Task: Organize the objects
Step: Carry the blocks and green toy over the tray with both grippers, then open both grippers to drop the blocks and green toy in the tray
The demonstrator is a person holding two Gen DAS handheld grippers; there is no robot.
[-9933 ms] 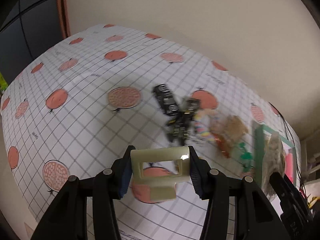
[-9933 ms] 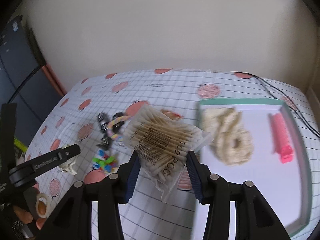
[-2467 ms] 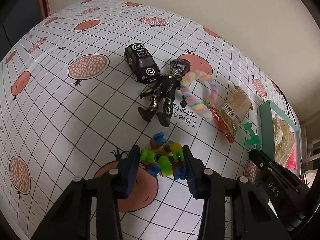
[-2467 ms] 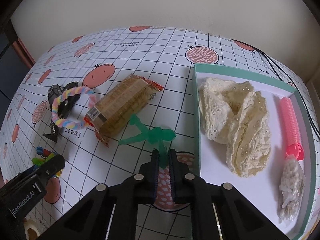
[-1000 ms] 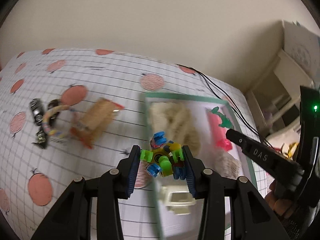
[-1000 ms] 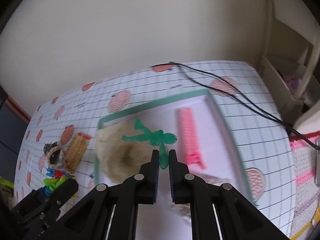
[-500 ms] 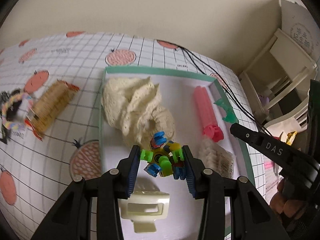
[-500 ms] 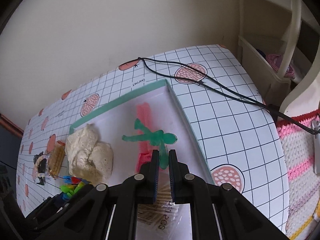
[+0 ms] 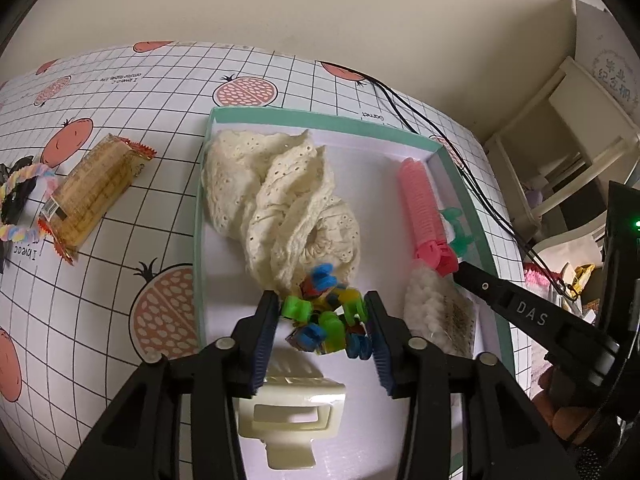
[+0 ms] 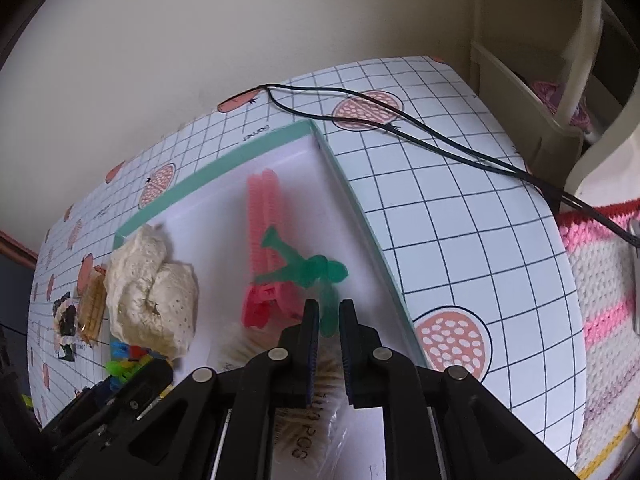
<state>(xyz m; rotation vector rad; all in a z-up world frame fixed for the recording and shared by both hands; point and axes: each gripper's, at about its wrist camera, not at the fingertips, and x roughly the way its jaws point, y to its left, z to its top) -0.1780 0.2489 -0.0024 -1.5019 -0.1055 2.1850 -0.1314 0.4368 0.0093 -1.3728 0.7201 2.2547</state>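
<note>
My left gripper (image 9: 323, 332) is shut on a cluster of colourful plastic clips (image 9: 324, 320), which looks blurred. It hangs low over the near part of the teal-rimmed white tray (image 9: 320, 118), just in front of the cream lace cloth (image 9: 288, 208). My right gripper (image 10: 329, 320) is shut on one leg of a green plastic figure (image 10: 312, 270). It holds the figure over the tray's right side (image 10: 352, 192), above the pink hair roller (image 10: 262, 216). The left wrist view shows the green figure (image 9: 456, 236) beside the pink roller (image 9: 422, 208).
The tray also holds a bag of cotton swabs (image 9: 436, 316) and a cream hair claw (image 9: 288, 412). A snack packet (image 9: 92, 192) and a rainbow loop (image 9: 16, 200) lie left of the tray. A black cable (image 10: 440, 144) crosses the table behind it. White shelves (image 9: 560, 140) stand at the right.
Both grippers have sunk lower over the tray. The colourful clips and the green figure now look blurred between the fingers. The tray's contents have not moved.
</note>
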